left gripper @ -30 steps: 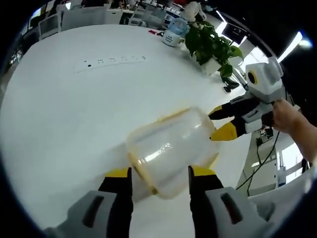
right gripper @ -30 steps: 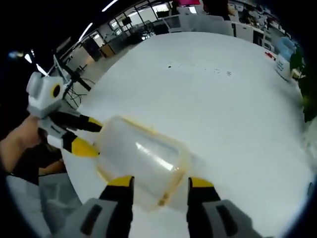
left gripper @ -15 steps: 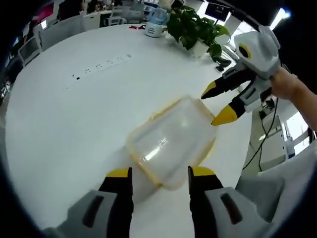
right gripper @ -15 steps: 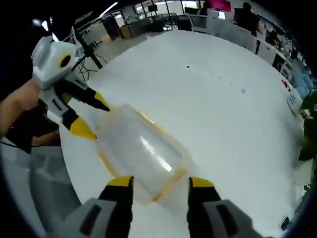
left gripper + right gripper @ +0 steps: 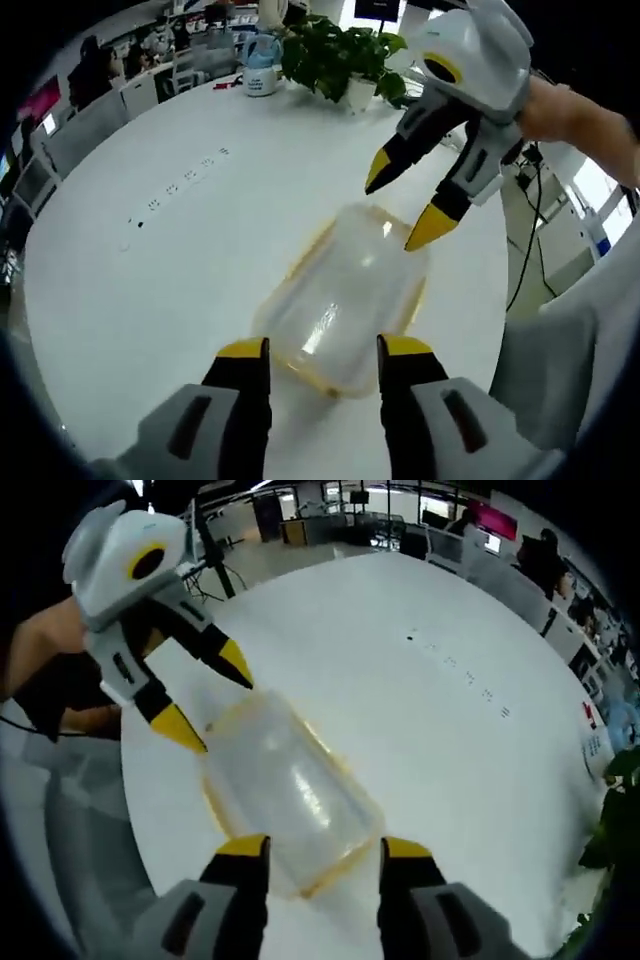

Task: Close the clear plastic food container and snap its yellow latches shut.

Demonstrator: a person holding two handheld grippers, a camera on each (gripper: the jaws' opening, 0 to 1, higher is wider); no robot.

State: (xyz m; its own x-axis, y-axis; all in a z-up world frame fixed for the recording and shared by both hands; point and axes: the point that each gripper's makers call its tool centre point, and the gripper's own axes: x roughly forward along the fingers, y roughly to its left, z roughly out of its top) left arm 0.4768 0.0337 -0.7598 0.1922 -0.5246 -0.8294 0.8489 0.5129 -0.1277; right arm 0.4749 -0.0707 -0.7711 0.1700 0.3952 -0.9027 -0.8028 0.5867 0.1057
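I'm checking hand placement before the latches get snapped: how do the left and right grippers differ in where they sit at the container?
The left gripper brackets one short end of the clear plastic container, whereas the right gripper brackets the opposite end. Seen from the left gripper view, the right gripper hangs tilted above its end. Both are open, with yellow-tipped fingers, over the white table.

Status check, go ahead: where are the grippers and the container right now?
Both grippers open, left gripper and right gripper at opposite ends of the clear container. Container on white table, lid on. Nothing in the way.
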